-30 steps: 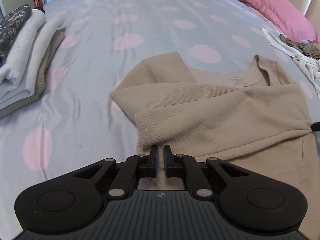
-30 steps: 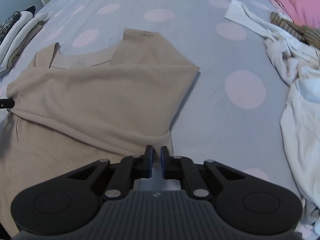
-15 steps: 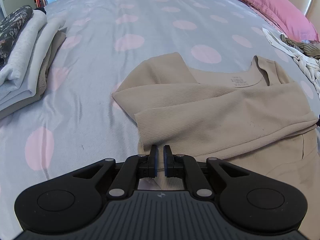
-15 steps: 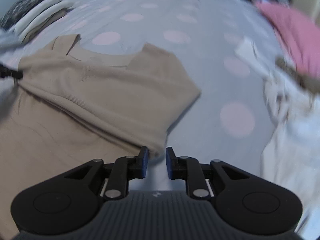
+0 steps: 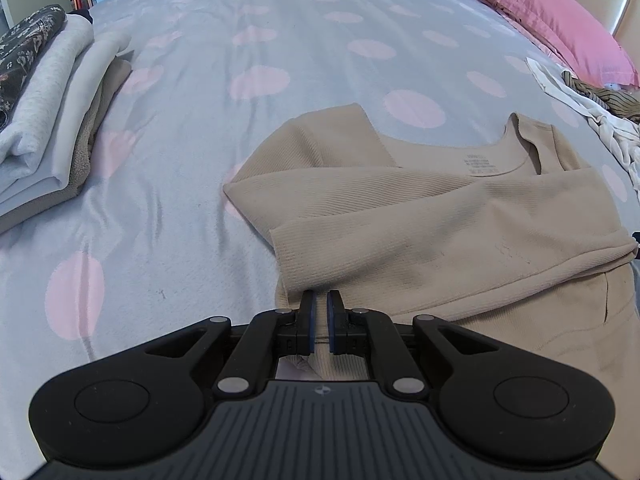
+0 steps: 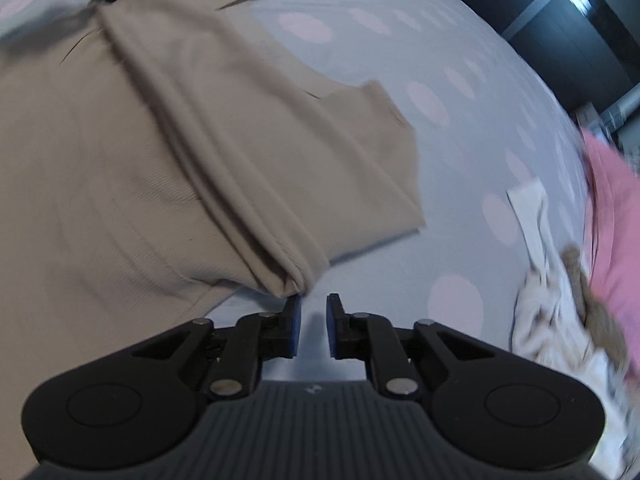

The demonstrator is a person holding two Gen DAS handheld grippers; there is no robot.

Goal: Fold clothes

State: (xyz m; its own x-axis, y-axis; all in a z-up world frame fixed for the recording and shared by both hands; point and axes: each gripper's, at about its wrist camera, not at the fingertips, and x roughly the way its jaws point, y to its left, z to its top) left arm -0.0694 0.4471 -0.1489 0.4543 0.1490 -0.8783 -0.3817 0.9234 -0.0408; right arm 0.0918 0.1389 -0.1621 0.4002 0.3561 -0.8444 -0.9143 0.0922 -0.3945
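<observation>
Beside the ribbed beige shirt [image 5: 460, 232] lying part-folded mid-bed: a folded stack of towels [image 5: 52, 128] far left, a crumpled white heap [image 6: 560, 312] right, a pink pillow [image 5: 560, 20] behind. Underneath, a smooth grey bedspread [image 5: 280, 80] dotted pink. Left claw [image 5: 321, 312] pinched shut on the shirt's near edge; right claw [image 6: 313, 312] closing, nothing between, just beside the folded hem

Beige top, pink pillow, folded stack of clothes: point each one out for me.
beige top [image 5: 460, 232]: left wrist view, on the folded-over sleeve.
pink pillow [image 5: 552, 16]: left wrist view, on its upper face.
folded stack of clothes [image 5: 44, 112]: left wrist view, on the pale grey layer.
</observation>
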